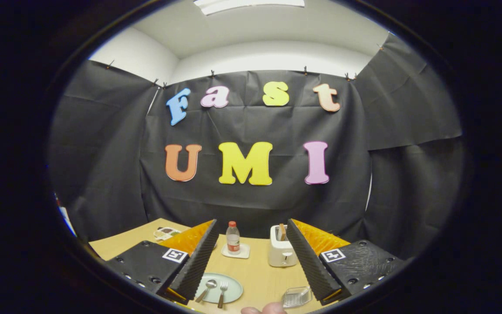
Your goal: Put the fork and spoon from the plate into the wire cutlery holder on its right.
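The gripper (251, 261) is up above the table (259, 270) with its two fingers spread wide, and it holds nothing. Down between the fingers lies the plate (233, 288), a pale round one. The spoon (206, 289) and the fork (222, 293) lie side by side on the plate, spoon on the left. Both have their handles pointing back toward the gripper.

To the right of the plate, close to the right finger, sits the wire cutlery holder (296, 297). Beyond the plate a small bottle (233, 237) stands on a coaster (235, 252), and a toaster (281, 252) stands to the right of that. A fingertip (264, 309) of a person peeks in on the near side of the plate.

I think the job has not started yet. The first step is to pick up one piece. For that, the gripper must come down to the plate, put a finger on each side of a thin handle, and pinch it.
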`<state>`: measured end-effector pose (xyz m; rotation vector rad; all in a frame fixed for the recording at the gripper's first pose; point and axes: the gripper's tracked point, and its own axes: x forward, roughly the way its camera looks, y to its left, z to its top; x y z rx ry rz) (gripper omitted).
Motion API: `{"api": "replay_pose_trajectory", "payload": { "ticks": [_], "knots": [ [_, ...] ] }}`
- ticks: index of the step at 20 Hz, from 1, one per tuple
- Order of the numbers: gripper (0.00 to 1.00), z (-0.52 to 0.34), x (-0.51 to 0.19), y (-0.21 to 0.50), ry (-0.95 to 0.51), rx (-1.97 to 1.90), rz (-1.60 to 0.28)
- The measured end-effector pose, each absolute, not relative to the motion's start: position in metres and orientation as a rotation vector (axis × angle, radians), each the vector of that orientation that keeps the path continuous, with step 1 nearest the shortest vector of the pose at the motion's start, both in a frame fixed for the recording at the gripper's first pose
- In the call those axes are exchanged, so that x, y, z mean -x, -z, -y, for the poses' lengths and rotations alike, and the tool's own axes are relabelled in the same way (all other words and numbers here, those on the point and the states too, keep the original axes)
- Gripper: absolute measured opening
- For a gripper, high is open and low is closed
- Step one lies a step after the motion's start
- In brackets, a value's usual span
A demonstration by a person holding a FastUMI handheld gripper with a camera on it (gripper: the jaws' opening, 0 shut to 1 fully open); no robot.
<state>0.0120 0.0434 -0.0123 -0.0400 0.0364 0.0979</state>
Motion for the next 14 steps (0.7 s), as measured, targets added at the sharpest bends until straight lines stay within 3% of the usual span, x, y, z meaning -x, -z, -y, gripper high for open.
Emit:
{"api": "replay_pose_trajectory", "payload": {
  "ticks": [10, 14],
  "knots": [
    [0.95, -0.097, -0.004, 0.123, -0.247, 0.084, -0.323],
    [0.96, -0.097, -0.008, 0.187, -0.215, 0.11, -0.506]
  ]
}}
